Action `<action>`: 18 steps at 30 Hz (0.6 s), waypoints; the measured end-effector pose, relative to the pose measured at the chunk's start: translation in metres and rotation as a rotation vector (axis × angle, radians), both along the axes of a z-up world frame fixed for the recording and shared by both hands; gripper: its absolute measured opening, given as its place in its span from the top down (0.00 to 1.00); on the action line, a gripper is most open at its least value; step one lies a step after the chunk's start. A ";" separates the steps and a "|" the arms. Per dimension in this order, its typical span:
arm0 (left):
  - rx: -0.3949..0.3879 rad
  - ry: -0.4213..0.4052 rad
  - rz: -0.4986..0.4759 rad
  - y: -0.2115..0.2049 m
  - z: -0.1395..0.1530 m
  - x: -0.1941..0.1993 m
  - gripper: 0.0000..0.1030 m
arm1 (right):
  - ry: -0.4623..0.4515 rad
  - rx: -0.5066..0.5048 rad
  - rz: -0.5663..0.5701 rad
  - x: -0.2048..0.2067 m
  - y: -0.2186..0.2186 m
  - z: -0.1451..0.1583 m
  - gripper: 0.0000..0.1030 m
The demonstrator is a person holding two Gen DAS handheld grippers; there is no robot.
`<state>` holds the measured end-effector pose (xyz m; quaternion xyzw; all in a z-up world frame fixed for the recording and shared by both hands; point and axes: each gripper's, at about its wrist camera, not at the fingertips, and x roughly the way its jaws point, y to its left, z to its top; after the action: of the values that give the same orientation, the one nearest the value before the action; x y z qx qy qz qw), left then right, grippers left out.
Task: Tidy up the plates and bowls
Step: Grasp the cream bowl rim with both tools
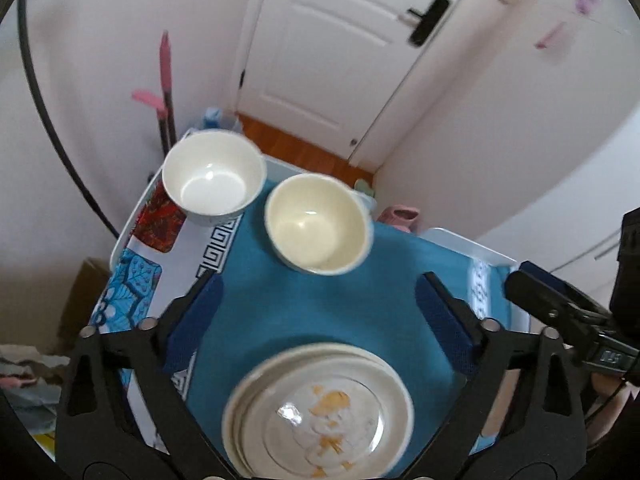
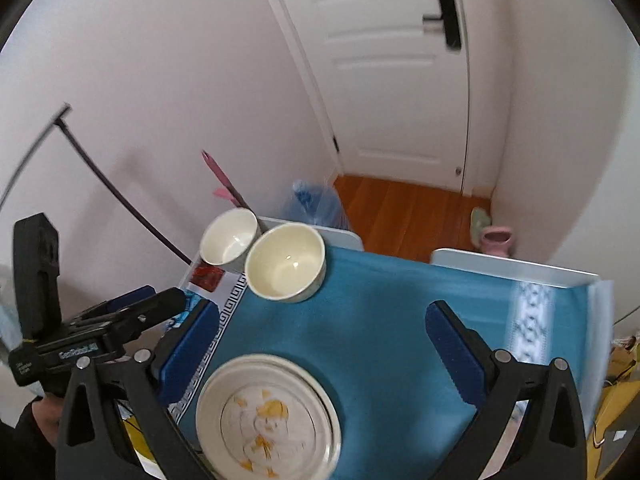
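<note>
Cream bowls (image 1: 319,224) upright, mouths up, stacked plates (image 1: 318,412) flat

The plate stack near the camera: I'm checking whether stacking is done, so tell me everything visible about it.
The plate stack looks like glazed white ceramic: several round plates, rims slightly offset, so not perfectly aligned. The top plate carries a faded yellow-orange cartoon print and a glare spot. It lies flat on the blue cloth at the table's near side, apart from both bowls. Nothing grips it; it shows low between each gripper's open fingers, untouched.
</note>
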<state>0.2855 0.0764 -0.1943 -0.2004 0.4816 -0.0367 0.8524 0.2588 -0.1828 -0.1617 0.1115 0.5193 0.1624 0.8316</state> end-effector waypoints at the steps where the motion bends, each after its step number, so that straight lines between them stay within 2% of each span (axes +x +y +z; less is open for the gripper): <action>1: -0.015 0.032 -0.008 0.006 -0.014 0.012 0.22 | 0.020 -0.005 0.001 0.008 0.006 -0.008 0.01; 2: -0.024 0.056 -0.018 0.010 -0.024 0.021 0.31 | 0.065 -0.017 -0.003 0.023 0.016 -0.027 0.02; 3: -0.030 0.078 -0.030 0.011 -0.035 0.030 0.37 | 0.086 -0.018 -0.005 0.029 0.018 -0.037 0.08; 4: -0.033 0.099 -0.043 0.012 -0.047 0.039 0.40 | 0.120 -0.009 -0.007 0.040 0.026 -0.055 0.17; 5: -0.038 0.114 -0.052 0.013 -0.057 0.047 0.48 | 0.151 -0.002 -0.007 0.049 0.032 -0.069 0.22; 6: -0.052 0.133 -0.065 0.015 -0.068 0.056 0.56 | 0.173 0.000 -0.007 0.056 0.037 -0.078 0.32; 7: -0.060 0.145 -0.072 0.015 -0.076 0.062 0.59 | 0.206 0.004 -0.010 0.063 0.044 -0.095 0.39; 10: -0.066 0.163 -0.093 0.014 -0.093 0.075 0.64 | 0.258 0.019 -0.027 0.073 0.055 -0.123 0.51; 11: -0.063 0.165 -0.099 0.014 -0.096 0.078 0.66 | 0.265 0.022 -0.033 0.075 0.057 -0.127 0.53; 13: -0.056 0.167 -0.112 0.013 -0.102 0.082 0.68 | 0.272 0.034 -0.048 0.077 0.062 -0.135 0.65; 15: -0.053 0.171 -0.121 0.013 -0.107 0.084 0.76 | 0.273 0.035 -0.057 0.079 0.067 -0.139 0.69; 17: -0.063 0.164 -0.129 0.013 -0.108 0.085 0.79 | 0.273 0.033 -0.063 0.080 0.070 -0.142 0.75; 18: -0.057 0.160 -0.133 0.013 -0.108 0.087 0.79 | 0.272 0.031 -0.063 0.081 0.072 -0.143 0.81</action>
<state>0.3721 0.0896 -0.3024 -0.1944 0.5591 -0.0909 0.8008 0.3397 -0.1108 -0.3050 0.1614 0.6209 0.1274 0.7564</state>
